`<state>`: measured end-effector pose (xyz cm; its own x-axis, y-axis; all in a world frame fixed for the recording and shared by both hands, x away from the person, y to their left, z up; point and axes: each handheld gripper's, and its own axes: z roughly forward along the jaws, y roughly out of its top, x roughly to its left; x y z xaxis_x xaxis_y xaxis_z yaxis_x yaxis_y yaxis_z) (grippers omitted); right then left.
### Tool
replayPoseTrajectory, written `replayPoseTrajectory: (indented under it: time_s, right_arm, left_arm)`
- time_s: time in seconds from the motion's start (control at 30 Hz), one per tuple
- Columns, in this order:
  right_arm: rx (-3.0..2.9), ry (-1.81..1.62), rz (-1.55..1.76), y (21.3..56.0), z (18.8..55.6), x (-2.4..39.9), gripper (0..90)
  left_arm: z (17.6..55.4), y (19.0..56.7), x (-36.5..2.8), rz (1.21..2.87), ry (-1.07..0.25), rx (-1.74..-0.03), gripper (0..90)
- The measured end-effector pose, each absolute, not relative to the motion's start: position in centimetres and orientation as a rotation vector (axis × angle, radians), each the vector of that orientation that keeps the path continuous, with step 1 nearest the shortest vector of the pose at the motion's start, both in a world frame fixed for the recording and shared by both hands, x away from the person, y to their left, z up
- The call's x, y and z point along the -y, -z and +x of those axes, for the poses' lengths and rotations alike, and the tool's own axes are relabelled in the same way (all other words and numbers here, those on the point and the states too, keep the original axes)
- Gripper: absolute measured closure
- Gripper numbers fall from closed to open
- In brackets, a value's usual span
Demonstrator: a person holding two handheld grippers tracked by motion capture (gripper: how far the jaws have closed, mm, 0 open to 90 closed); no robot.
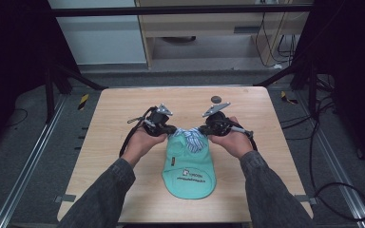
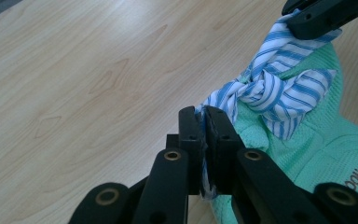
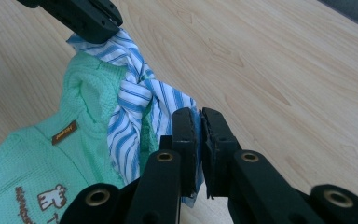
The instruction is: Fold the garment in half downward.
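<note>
Here we are looking down on a pale wooden table where a person's two forearms, in dark grey sleeves, come in from the bottom edge. Each hand holds a black two-jaw gripper. The left gripper and the right gripper face each other near the middle of the table, close together, with a small mint-green garment lying flat just below them. The garment has printed lettering and a small cartoon figure on it, and its rounded lower edge points toward the person.

At the top of the garment sits a blue-and-white striped tie, a strip of cloth knotted at the collar. From the left gripper view we see the left gripper's jaws pressed almost fully together on one end of that striped tie, with the cloth pinched between the pads. The knot lies just beyond the jaws, resting on the green fabric.

From the right gripper view we see the right gripper's jaws likewise nearly closed, clamping the other end of the striped tie, blue cloth showing in the narrow gap. A brown label is sewn on the green cloth near the collar. Farther back on the table lies a small dark round object, well apart from the garment.
</note>
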<state>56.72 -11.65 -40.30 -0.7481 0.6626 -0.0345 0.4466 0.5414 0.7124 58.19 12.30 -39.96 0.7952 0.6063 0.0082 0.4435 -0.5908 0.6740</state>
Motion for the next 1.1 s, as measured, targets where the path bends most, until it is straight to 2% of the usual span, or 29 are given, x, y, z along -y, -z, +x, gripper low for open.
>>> replayPoseTrajectory:
  time_s: [1.1]
  right_arm:
    - [-2.466,-0.962,0.864,38.5,57.8,11.2,84.7]
  left_arm:
    - [59.0,38.3,-12.2,2.299,-0.364,-0.75,85.9]
